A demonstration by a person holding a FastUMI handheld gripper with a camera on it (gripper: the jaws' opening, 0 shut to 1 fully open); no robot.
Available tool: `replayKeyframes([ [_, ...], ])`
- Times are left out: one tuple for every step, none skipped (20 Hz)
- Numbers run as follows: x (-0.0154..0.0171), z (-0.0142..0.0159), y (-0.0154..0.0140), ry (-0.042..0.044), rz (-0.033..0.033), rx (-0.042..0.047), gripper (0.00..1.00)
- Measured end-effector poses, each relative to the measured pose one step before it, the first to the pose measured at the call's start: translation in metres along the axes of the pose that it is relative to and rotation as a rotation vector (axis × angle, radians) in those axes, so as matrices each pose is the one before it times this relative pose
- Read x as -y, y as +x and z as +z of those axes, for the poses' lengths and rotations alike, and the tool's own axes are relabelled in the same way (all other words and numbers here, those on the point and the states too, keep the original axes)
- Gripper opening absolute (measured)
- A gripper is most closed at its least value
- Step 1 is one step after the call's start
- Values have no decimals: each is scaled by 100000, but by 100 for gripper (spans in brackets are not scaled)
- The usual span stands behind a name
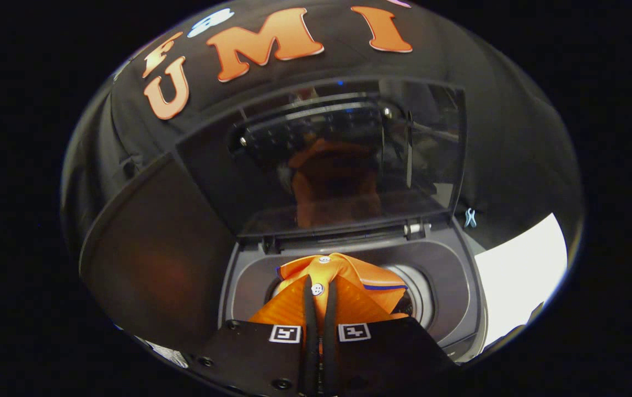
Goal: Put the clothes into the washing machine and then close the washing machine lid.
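The gripper (321, 286) is pinching an orange shirt (343, 275), fingers nearly closed on the cloth, no writing readable on it. The shirt is hanging over the washing machine (459, 286) drum opening, beneath the raised lid (349, 160).

A recording booth set up as a laundry corner: black cloth wall (514, 138) behind a top-loading washing machine (459, 275).
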State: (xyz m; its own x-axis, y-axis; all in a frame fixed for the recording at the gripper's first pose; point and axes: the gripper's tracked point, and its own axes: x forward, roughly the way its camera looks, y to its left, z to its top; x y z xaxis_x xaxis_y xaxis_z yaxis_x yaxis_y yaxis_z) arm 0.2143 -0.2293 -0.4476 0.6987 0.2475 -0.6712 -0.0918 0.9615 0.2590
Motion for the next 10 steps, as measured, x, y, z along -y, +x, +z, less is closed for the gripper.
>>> replayKeyframes([
  [514, -1234, 1058, 944, -1285, -4051, 11],
  [359, -1140, 929, 1180, -741, -3353, 11],
  [67, -624, 927, 1049, -197, -1646, 11],
  [408, -847, 902, -362, -636, -2992, 11],
  [168, -291, 709, 305, -536, -702, 11],
  [150, -393, 711, 755, -75, -1683, 11],
  [6, -331, 595, 38, -421, -1734, 11],
  [-131, -40, 252, 118, -594, -402, 11],
  [-24, -339, 159, -113, -284, -1766, 11],
  [161, -175, 421, 116, -830, -1027, 12],
])
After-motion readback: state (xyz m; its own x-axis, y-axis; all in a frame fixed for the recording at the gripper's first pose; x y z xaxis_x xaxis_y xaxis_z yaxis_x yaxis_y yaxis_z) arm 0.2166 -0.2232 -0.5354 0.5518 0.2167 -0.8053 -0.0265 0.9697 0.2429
